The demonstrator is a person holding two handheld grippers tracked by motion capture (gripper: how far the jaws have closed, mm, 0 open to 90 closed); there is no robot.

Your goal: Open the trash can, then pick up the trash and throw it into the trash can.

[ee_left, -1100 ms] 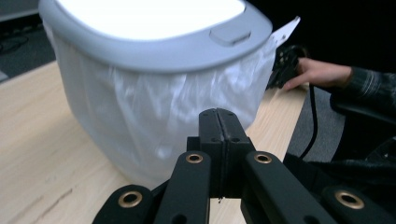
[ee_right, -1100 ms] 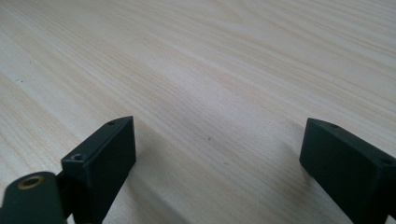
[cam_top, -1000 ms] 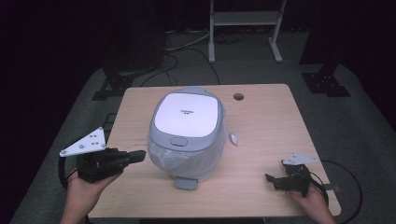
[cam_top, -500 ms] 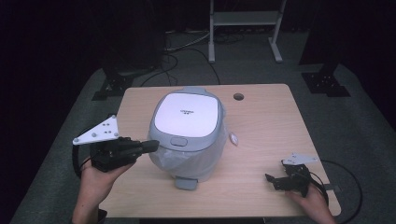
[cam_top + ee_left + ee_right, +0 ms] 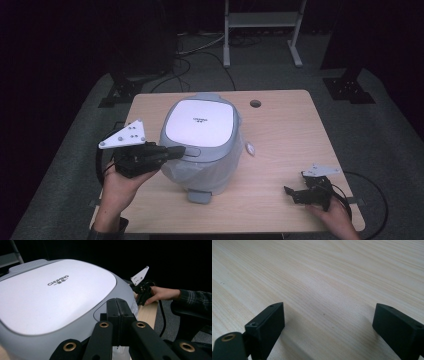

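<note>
A grey rice cooker (image 5: 200,125) with a white lid stands in the middle of the wooden table (image 5: 290,135). Clear plastic (image 5: 197,172) wraps its lower body. My left gripper (image 5: 180,150) comes in from the left, jaws shut with nothing between them. Its tips sit at the oval button (image 5: 193,151) on the lid's front edge. In the left gripper view the joined jaws (image 5: 121,305) lie over that button (image 5: 101,311) on the cooker (image 5: 50,297). My right gripper (image 5: 294,195) rests open on the table at the front right, bare wood between its jaws (image 5: 328,322).
A small white piece (image 5: 250,149) lies on the table just right of the cooker. A cable hole (image 5: 255,104) is near the far edge. A metal stand (image 5: 260,25) and cables are on the floor beyond the table.
My left gripper has moved away from the front edge and rightward, from beside the cooker's lower body up to the button on the lid's front. The right gripper has stayed put.
</note>
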